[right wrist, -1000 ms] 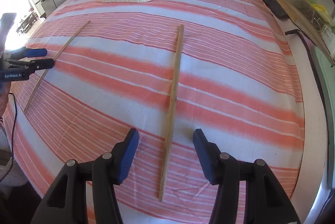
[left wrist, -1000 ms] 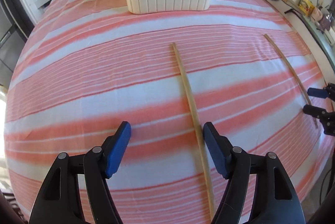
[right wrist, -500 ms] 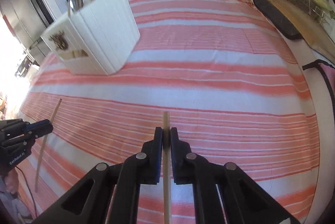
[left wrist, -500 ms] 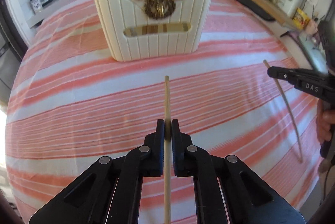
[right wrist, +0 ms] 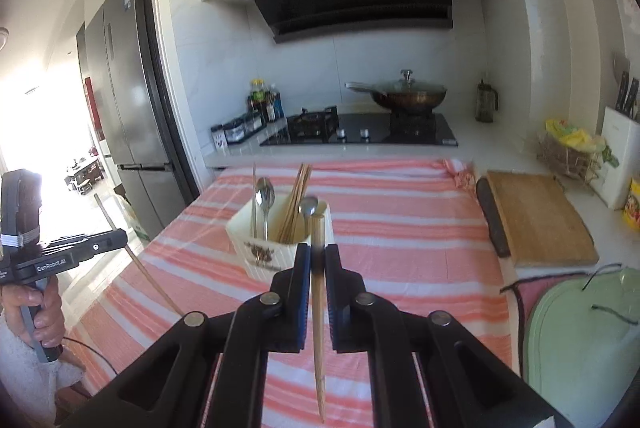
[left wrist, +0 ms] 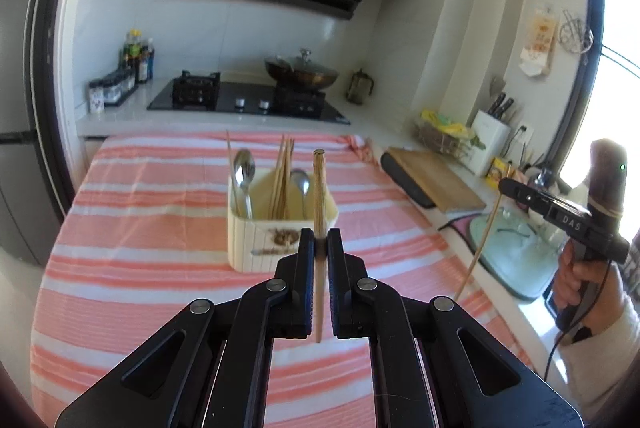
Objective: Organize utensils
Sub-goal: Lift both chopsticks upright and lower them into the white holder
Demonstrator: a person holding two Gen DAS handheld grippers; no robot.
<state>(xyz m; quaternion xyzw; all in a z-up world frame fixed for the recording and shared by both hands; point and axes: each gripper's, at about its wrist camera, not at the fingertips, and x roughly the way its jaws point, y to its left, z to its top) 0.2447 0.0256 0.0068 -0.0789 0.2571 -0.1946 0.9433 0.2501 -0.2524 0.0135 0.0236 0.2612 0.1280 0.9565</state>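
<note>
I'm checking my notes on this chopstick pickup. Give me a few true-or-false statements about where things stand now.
1. Each hand-held gripper is shut on a chopstick. True: the left hand-held gripper clamps the left chopstick, and the right hand-held gripper clamps the right chopstick.
2. The utensil holder is empty. False: it holds spoons and several chopsticks.
3. Both held chopsticks lie flat on the striped cloth. False: both are lifted clear of it.
4. A lidded wok sits on the stove. True.
5. The cutting board lies on the striped cloth. False: it lies on the counter beside it.
</note>
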